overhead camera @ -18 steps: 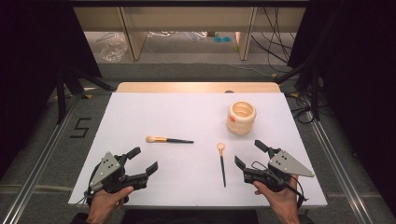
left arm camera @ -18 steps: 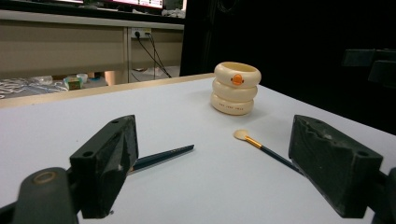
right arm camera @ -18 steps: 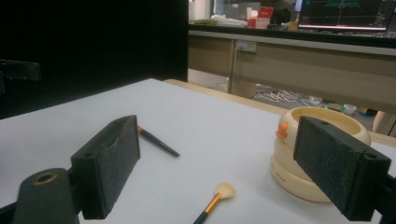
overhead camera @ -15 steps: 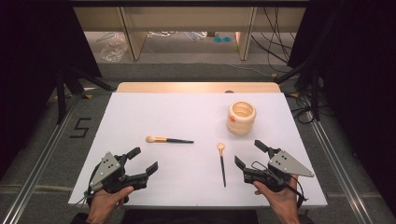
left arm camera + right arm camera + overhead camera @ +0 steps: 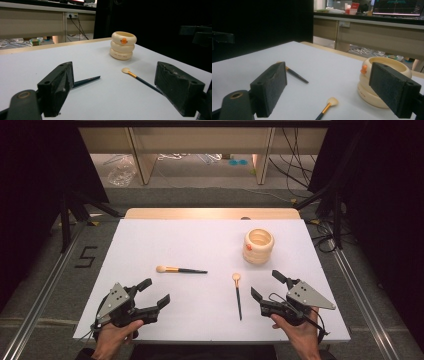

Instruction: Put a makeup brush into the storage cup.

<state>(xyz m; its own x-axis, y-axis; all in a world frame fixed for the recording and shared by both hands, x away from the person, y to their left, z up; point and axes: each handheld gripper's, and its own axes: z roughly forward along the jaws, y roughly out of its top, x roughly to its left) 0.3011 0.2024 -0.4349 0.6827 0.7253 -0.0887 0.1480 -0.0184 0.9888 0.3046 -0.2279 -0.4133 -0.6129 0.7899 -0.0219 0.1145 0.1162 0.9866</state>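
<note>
Both grippers wait at the near edge of the white table (image 5: 150,240) with jaws spread wide and nothing between them, a ready stance before any pick. From the left gripper (image 5: 153,296), the larger brush (image 5: 180,270) lies at about one o'clock, flat and crosswise. From the right gripper (image 5: 267,287), the small brush (image 5: 238,295) lies just beside at nine o'clock, head pointing away, and the cream ringed holder (image 5: 259,246) stands upright at twelve, likely their destination. Each hand grips from below, jaws level, angled inward.
</note>
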